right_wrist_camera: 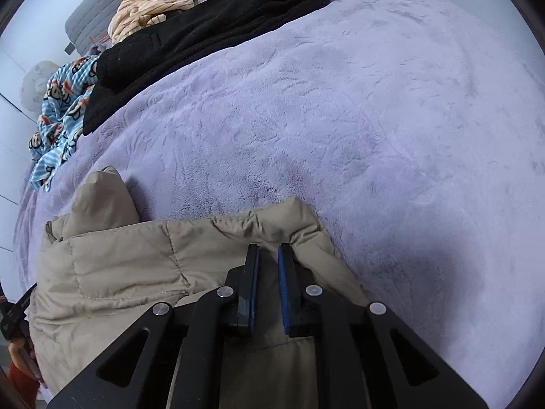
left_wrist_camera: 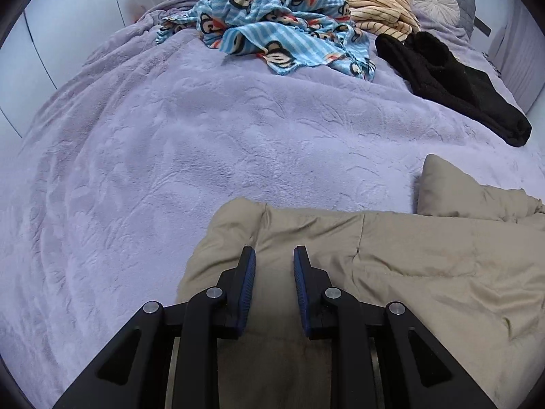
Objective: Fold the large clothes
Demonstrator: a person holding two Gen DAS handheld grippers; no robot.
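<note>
Lavender bedspread lies under everything you work on. Your left gripper pinches the left end of the beige padded jacket's folded edge, fabric bunched between its blue pads. Further right, your right gripper has its jaws nearly together, clamping the same jacket's right corner. Beyond, a monkey-print blanket, a striped garment and a black garment lie heaped.

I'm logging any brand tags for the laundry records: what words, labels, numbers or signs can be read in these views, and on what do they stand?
None can be read.
The blue blanket carries only cartoon monkey faces, no lettering.
The beige padded jacket, black garment and striped garment show no tag or print.
</note>
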